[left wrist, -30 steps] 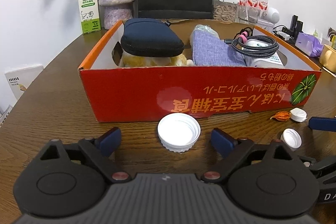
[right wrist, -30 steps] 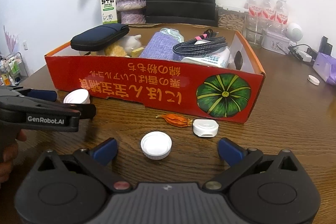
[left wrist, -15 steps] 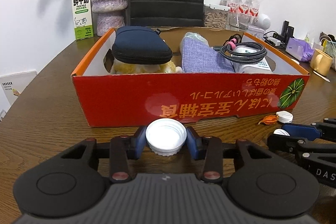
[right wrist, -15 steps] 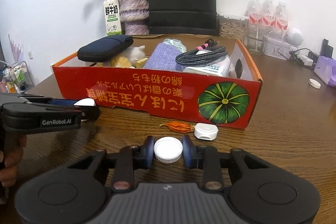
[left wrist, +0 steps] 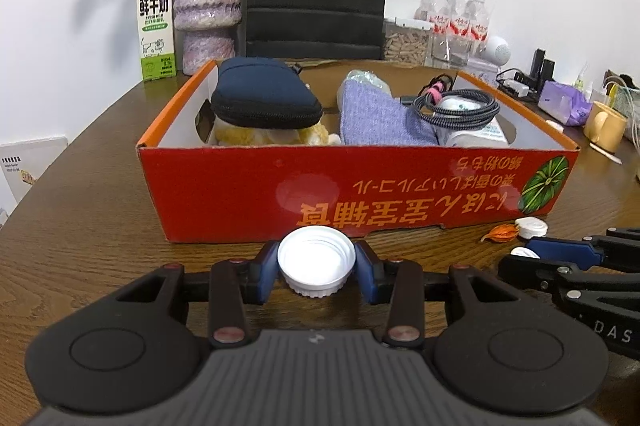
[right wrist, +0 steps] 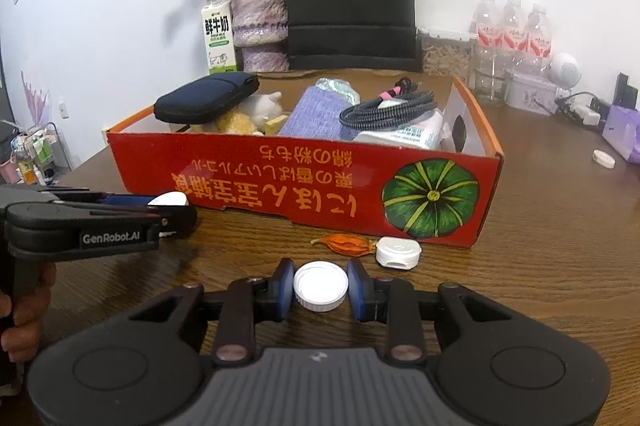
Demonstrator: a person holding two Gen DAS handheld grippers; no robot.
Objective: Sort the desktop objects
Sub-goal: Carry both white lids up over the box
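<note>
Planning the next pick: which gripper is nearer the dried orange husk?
Right. The right gripper, shut on a small cap, sits just before the husk; the left gripper is farther off to its left.

Plush toy (left wrist: 264,136) under dark pouch (left wrist: 264,98), mostly hidden

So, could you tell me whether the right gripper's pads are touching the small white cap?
Touching. The right wrist view shows the right gripper with both blue pads pressed against opposite sides of the small white cap, no gap visible.
</note>
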